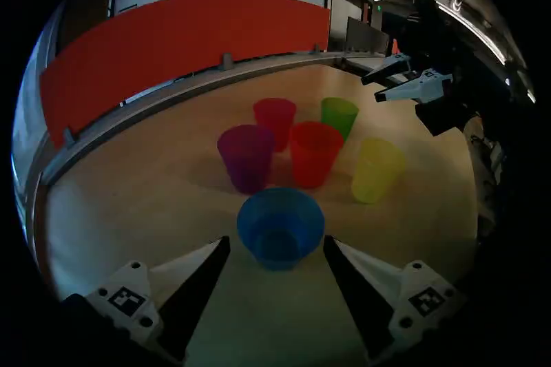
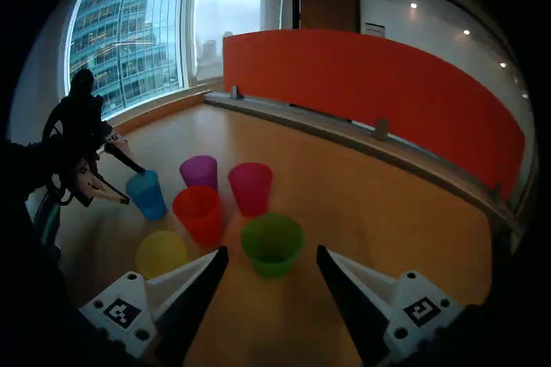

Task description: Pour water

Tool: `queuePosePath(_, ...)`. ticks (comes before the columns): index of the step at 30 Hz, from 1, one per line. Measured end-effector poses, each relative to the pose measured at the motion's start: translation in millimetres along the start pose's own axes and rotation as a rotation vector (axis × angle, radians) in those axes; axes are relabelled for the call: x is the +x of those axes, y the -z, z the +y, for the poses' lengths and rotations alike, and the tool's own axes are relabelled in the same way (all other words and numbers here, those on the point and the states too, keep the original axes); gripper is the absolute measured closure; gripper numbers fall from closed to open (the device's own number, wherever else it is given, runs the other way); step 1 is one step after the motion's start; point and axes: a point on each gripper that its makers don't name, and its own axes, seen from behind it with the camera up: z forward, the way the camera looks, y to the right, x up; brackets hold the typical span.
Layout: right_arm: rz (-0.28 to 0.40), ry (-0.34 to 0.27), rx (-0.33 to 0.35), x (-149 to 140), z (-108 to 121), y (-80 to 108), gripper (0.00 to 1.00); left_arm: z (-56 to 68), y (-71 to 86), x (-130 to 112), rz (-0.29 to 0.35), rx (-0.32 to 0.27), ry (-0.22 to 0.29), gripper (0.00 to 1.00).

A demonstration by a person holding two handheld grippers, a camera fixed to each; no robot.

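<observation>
Water cannot be made out in any of the six tinted cups on the table (image 1: 138, 195), and in the right gripper view the person (image 2: 79, 112) holding the left gripper (image 2: 136, 187) is a dark silhouette against the window (image 2: 131, 36). The left gripper's jaws stand wide with the blue cup (image 1: 280, 226) between the fingertips, contact impossible to judge; beyond it stand the purple cup (image 1: 246, 157), red cup (image 1: 315, 153), pink cup (image 1: 275, 119) and yellow cup (image 1: 375, 169). The right gripper (image 2: 271, 250) is spread wide too, the green cup (image 2: 273, 242) just ahead between its tips, one of its fingers cutting off the yellow cup's near edge.
</observation>
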Motion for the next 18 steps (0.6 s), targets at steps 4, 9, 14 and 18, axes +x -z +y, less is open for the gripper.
queuePosePath(4,-0.004,0.005,0.006,0.6,-0.3,-5.5,0.00,1.2,-7.7,4.3,-0.003,-0.008,-0.001,0.00)
queuePosePath(9,-0.010,0.011,0.010,0.7,0.8,-11.1,0.00,3.6,-15.3,8.0,-0.006,-0.023,0.000,0.00)
queuePosePath(14,-0.013,0.014,0.011,1.9,2.6,-14.9,0.00,4.1,-20.0,8.0,-0.012,-0.028,-0.007,0.00)
queuePosePath(18,-0.015,0.012,0.013,2.1,3.4,-17.8,0.00,4.1,-23.1,5.7,-0.021,-0.026,-0.014,0.02)
